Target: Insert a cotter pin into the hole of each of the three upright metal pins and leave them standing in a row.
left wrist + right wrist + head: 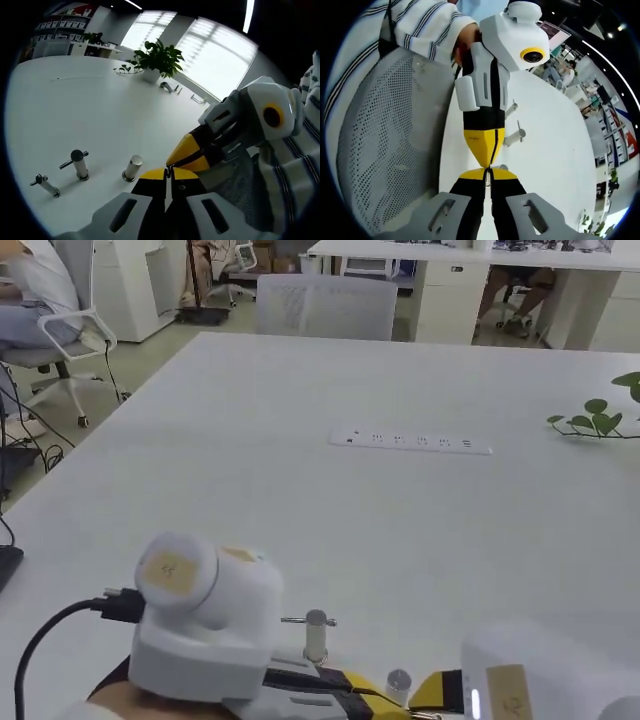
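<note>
Three upright metal pins stand in a row on the white table (300,490). The far pin (46,184) and the middle pin (79,164) each carry a cotter pin crosswise; the near pin (132,167) has a bare top. In the head view the middle pin (316,635) and the near pin (398,680) show. My left gripper (168,173) and right gripper (488,176) meet tip to tip just beside the near pin, both shut. A thin metal cotter pin (488,180) sits pinched where the tips touch.
A white power strip (410,441) lies mid-table, with a leafy sprig (600,420) at the right edge and a potted plant (157,60) farther off. A grey mesh chair back (385,135) is close to the table's near edge. People sit at other desks.
</note>
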`<state>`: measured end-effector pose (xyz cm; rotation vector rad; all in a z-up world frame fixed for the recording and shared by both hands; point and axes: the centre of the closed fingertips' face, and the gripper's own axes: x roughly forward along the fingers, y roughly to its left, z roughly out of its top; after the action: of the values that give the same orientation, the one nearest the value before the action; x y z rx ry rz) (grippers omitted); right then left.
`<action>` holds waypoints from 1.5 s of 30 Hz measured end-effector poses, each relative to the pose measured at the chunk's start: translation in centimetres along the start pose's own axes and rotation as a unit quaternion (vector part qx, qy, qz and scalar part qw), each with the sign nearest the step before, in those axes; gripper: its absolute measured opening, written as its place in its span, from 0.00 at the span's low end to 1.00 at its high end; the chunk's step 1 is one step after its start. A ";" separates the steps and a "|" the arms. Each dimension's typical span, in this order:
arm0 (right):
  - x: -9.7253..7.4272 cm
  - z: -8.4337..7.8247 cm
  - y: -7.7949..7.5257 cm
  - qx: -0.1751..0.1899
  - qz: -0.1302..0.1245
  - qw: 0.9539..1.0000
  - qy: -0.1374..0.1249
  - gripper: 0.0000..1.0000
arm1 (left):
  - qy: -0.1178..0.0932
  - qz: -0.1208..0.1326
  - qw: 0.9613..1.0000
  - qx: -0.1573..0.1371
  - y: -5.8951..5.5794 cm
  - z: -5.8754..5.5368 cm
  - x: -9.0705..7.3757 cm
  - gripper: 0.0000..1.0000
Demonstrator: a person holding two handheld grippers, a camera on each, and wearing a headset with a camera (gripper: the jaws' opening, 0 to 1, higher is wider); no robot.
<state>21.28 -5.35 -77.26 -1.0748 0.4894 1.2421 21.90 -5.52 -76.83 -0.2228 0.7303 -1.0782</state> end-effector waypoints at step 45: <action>-3.0 -0.9 -1.4 0.285 0.114 0.940 -0.146 0.17 | -0.024 -0.027 0.990 0.139 -0.9 0.8 -1.1 0.01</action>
<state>21.87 -7.58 -74.74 -0.3405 0.7012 1.3201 21.48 -5.16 -75.35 -0.0302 0.5252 -1.2077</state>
